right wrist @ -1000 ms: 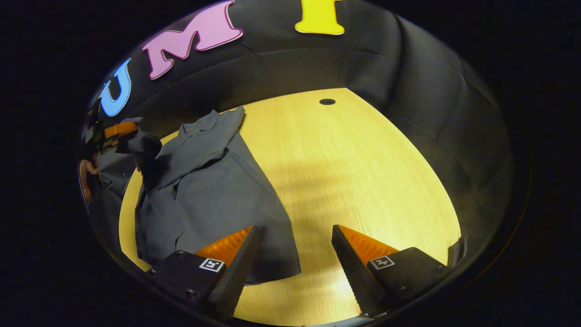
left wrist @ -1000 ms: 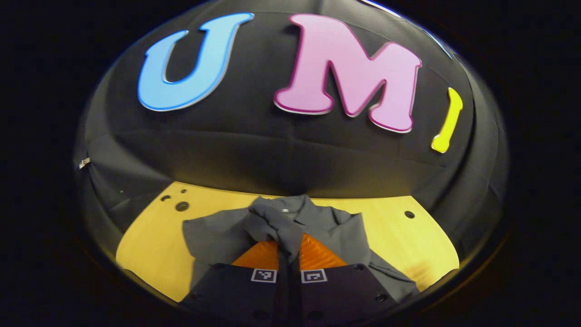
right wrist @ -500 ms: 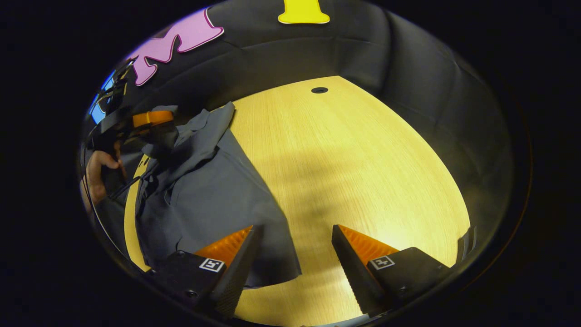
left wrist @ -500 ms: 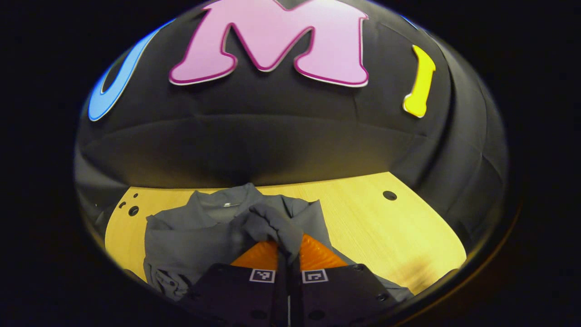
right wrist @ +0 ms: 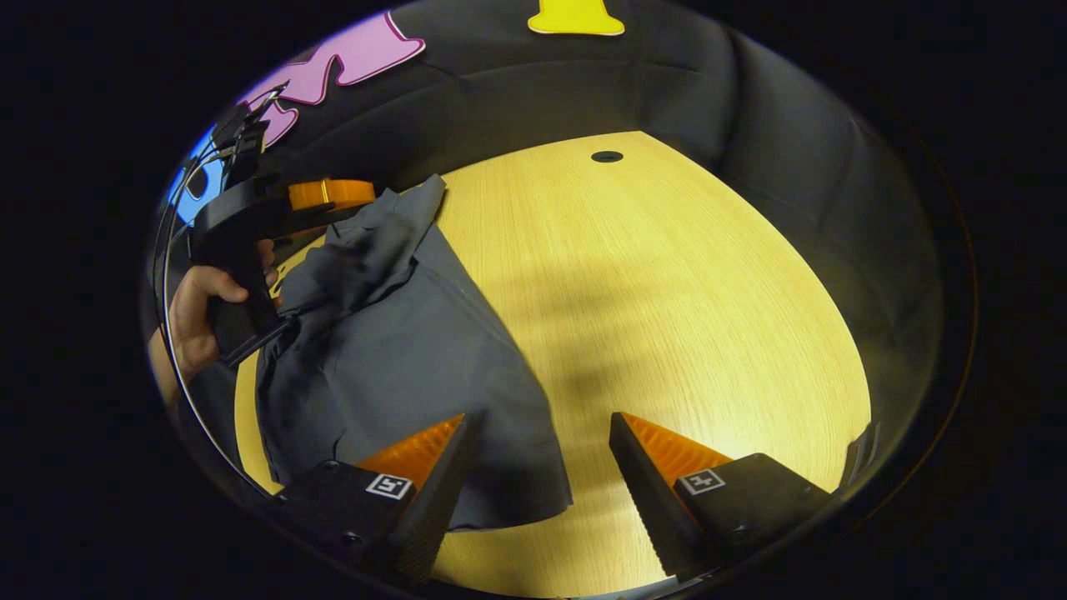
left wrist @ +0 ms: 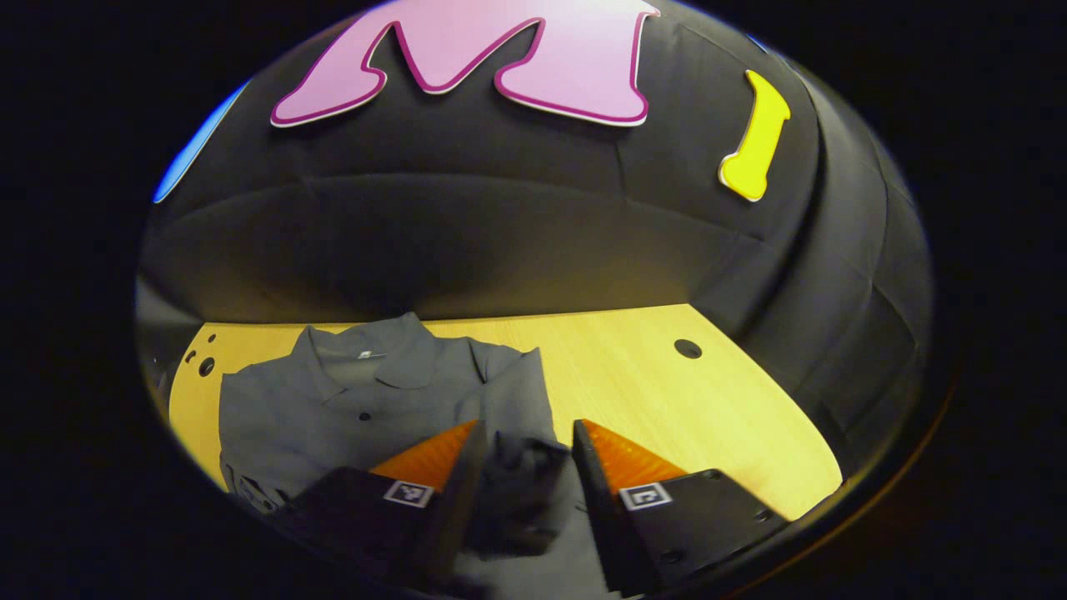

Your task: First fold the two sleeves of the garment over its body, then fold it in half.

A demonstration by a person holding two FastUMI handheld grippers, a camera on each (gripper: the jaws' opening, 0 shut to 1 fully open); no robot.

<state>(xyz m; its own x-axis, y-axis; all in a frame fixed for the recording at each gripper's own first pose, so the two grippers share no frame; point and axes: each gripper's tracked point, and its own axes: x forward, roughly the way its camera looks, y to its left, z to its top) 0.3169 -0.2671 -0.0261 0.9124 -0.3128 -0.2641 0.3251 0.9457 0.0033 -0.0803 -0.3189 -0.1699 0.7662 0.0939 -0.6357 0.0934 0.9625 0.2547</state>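
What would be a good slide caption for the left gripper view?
Open left gripper poised over a bunched sleeve lying on a grey polo shirt on a wooden table.

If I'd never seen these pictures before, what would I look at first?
Probably the grey shirt, spread over the left part of the yellow wooden table in the right gripper view. Next, the left gripper, open, with a bunched sleeve lying loose between its fingers. In the right gripper view a hand holds that gripper above the shirt's collar end, while the right gripper is open by the shirt's near edge.
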